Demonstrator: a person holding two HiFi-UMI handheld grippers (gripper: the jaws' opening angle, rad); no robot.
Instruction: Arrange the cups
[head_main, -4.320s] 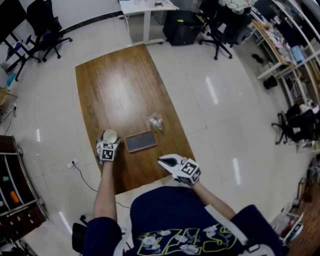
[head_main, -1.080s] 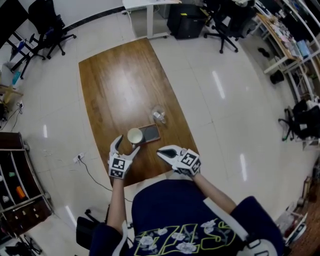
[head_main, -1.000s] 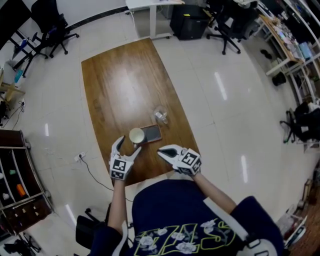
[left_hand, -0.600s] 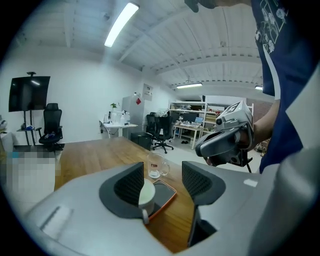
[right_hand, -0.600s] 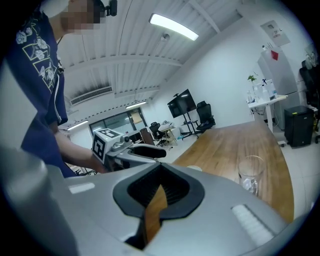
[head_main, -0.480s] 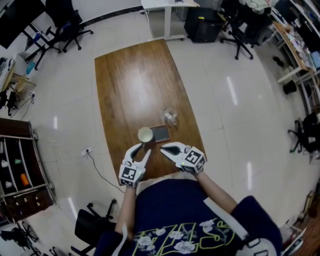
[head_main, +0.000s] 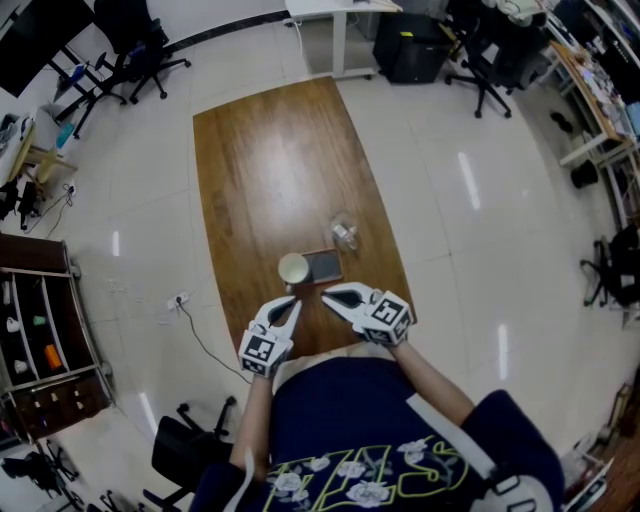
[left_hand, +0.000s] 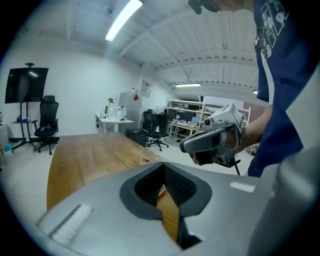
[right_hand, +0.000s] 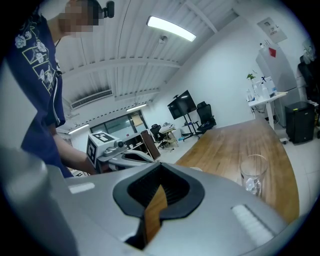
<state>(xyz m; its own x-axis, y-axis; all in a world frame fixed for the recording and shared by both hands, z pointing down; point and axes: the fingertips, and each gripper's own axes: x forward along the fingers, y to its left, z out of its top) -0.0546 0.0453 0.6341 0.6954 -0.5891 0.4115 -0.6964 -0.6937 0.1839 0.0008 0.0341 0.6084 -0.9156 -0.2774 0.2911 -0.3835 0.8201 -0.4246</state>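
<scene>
A cream cup (head_main: 293, 268) stands at the left end of a dark flat tray (head_main: 325, 265) on the wooden table (head_main: 260, 160); whether it rests on the tray I cannot tell. A clear glass (head_main: 345, 234) (right_hand: 252, 175) stands just beyond the tray. My left gripper (head_main: 290, 305) (left_hand: 162, 167) hovers over the near table edge, short of the cup. Its jaws have just closed and nothing is between them. My right gripper (head_main: 333, 294) (right_hand: 160, 179) is beside it, shut and empty, pointing at the tray.
The table's far half is bare wood. Office chairs (head_main: 140, 50), a white desk (head_main: 335, 15) and a dark shelf unit (head_main: 40, 340) stand around on the glossy floor. In each gripper view the other gripper (left_hand: 212, 142) (right_hand: 117, 152) shows close by.
The left gripper carried the cup to the tray's left end, let it go, drew back toward the person and shut its jaws. The right gripper barely moved.
</scene>
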